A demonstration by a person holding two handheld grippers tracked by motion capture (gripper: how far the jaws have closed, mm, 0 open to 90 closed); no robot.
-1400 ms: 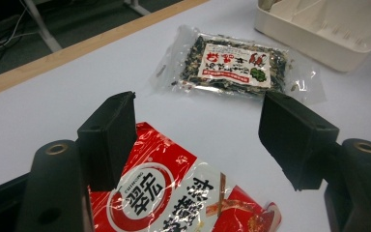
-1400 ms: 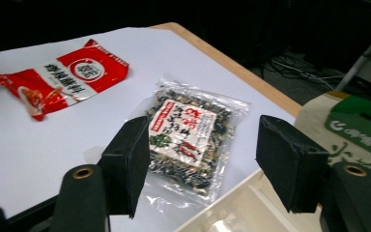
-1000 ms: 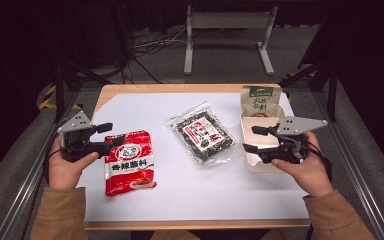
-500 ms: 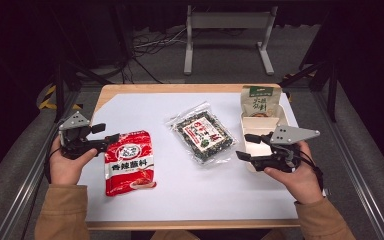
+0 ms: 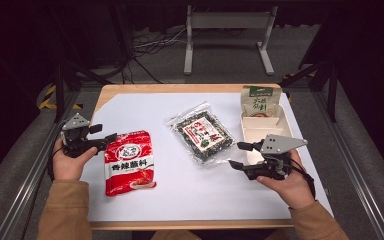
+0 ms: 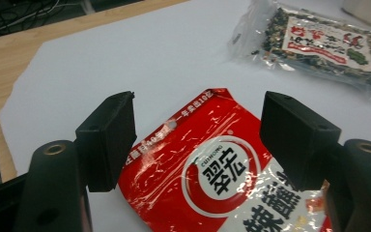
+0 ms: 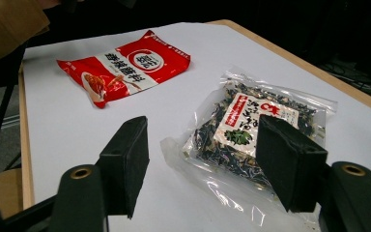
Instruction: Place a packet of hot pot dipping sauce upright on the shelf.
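Jaws gape above white table, dark room behind.

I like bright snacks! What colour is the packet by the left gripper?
Red, with a white circle and white lettering. The packet shows best in the left gripper view.

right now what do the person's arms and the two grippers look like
Both forearms wear tan sleeves. The left gripper and right gripper are black, each topped by a grey three-cornered plate, with a dark cable trailing at the wrist. Up close, each jaw ends in a blocky matte black pad on a rounded arm with a brass-ringed hole.
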